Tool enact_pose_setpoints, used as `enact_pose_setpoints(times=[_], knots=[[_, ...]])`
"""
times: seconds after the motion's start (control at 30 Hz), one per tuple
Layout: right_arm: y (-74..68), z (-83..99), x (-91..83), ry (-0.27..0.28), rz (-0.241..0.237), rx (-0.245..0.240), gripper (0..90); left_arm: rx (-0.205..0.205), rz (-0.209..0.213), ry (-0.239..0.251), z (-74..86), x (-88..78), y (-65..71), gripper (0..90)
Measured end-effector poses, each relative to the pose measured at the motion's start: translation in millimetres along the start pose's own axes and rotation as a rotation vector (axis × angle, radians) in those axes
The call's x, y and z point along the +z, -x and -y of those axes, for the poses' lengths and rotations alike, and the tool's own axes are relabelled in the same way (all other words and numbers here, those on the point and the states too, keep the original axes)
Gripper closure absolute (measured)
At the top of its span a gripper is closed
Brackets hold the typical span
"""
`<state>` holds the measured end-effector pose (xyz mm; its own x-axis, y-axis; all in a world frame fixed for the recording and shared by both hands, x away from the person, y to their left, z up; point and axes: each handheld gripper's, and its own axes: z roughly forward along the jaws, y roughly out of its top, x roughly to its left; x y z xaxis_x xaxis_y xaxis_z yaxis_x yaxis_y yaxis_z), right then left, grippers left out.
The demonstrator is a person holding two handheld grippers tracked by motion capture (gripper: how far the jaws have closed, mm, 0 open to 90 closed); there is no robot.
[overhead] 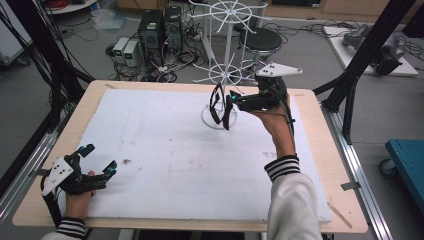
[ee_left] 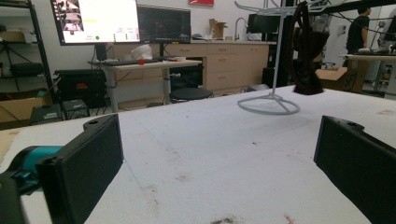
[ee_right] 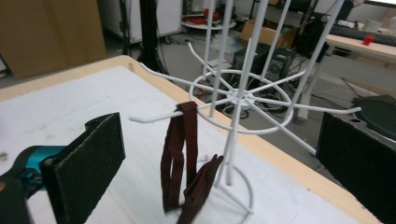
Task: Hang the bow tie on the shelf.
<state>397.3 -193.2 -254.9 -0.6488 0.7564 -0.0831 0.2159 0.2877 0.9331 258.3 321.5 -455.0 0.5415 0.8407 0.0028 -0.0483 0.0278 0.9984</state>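
A white wire hook rack [overhead: 227,60] stands on its ring base at the far middle of the white mat [overhead: 165,150]. A dark maroon strap [overhead: 219,106] hangs from one of its lower hooks, its end drooping to the base. Just right of the strap, my right gripper [overhead: 232,100] points left at it and stands open. In the right gripper view the strap [ee_right: 180,154] hangs on the hook beyond the wide-apart jaws of the right gripper [ee_right: 223,140], untouched by the pads. My left gripper [overhead: 100,157] rests open at the front left, nothing between its jaws; the left gripper view shows the rack [ee_left: 275,56] and the strap [ee_left: 306,51] far off.
The mat covers a wooden table [overhead: 310,165]. Behind the far edge are computer towers [overhead: 160,30], cables and a black stool [overhead: 260,40] on the floor. Black frame posts [overhead: 360,60] rise at the right, with a blue cart [overhead: 407,160] beyond.
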Motion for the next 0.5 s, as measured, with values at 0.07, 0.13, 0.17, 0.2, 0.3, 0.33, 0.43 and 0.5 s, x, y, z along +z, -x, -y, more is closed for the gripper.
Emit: enact_pose_setpoints(times=[0.07, 0.13, 0.17, 0.2, 0.3, 0.33, 0.43, 0.5], knots=[[-0.4, 0.5, -2.5, 0.0, -0.003, -0.003, 0.7, 0.002, 0.0, -0.001, 0.0, 0.0, 0.0, 1.8], [0.2, 2.4, -6.0, 0.009, -0.011, 0.0, 0.7, 0.005, 0.0, -0.003, -0.1, -0.2, 0.2, 1.8], [0.7, 3.9, -8.1, 0.012, -0.011, -0.003, 0.7, 0.007, 0.0, -0.003, -0.1, -0.2, 0.2, 1.8], [0.7, 5.8, -10.8, 0.016, -0.01, 0.001, 0.6, 0.006, 0.0, -0.003, -0.1, -0.2, 0.2, 1.8], [3.1, 13.1, -20.2, 0.037, -0.018, -0.005, 0.7, 0.005, -0.001, -0.003, -0.1, 0.0, 0.2, 1.8], [3.4, 16.0, -24.2, 0.045, -0.024, 0.0, 0.7, 0.002, 0.0, -0.003, 0.0, 0.1, 0.5, 1.8], [4.2, 24.6, -36.1, 0.065, -0.037, 0.017, 0.7, 0.005, -0.001, -0.008, -0.2, 0.5, 0.0, 1.8], [4.0, 33.6, -46.8, 0.086, -0.048, 0.02, 0.7, 0.003, 0.0, -0.007, -0.1, 0.5, 0.4, 1.8]])
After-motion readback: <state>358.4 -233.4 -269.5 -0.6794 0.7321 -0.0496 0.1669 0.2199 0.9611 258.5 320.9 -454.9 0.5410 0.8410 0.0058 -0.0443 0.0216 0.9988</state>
